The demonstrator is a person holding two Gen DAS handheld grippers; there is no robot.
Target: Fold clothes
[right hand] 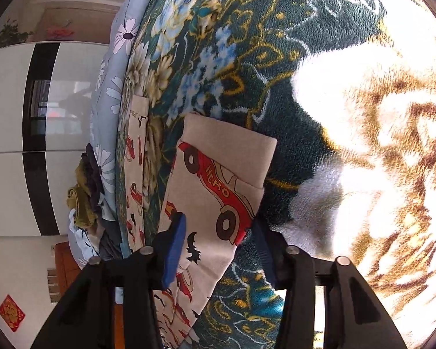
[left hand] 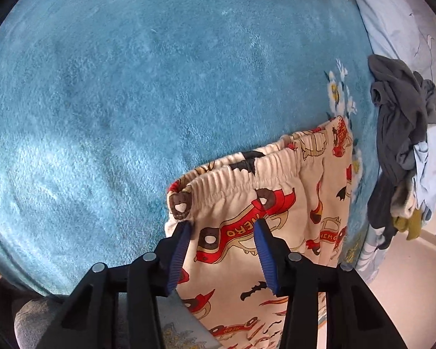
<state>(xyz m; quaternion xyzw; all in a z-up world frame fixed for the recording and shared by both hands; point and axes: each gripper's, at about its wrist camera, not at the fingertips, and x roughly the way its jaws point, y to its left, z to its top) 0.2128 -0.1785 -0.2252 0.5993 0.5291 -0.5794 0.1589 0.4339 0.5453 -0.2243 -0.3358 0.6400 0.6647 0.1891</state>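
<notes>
Spreading 1 pair of printed trousers (left hand: pixel 276 221) on the bed, ahead of the first fold.

Item 1: trousers, cream with red car print. Waistband (left hand: pixel 247 171) lies on the teal blanket (left hand: pixel 130 87); cuff (right hand: pixel 226 151) lies on the blanket's floral part, as the right wrist view shows. Long axis runs waistband to cuff, between the 2 grippers; in the left wrist view the waistband points to 12 o'clock.

Item 2: left gripper (left hand: pixel 222 232), jaws apart, straddling the cloth just below the waistband.

Item 3: right gripper (right hand: pixel 218 226), jaws apart, astride the leg near the cuff.

Item 4: unsorted clothes pile (left hand: pixel 404 145), 3 o'clock, at the bed edge.

Handling advice: close both jaws on both layers, pull taut along the long axis, and keep edges aligned before folding.
</notes>
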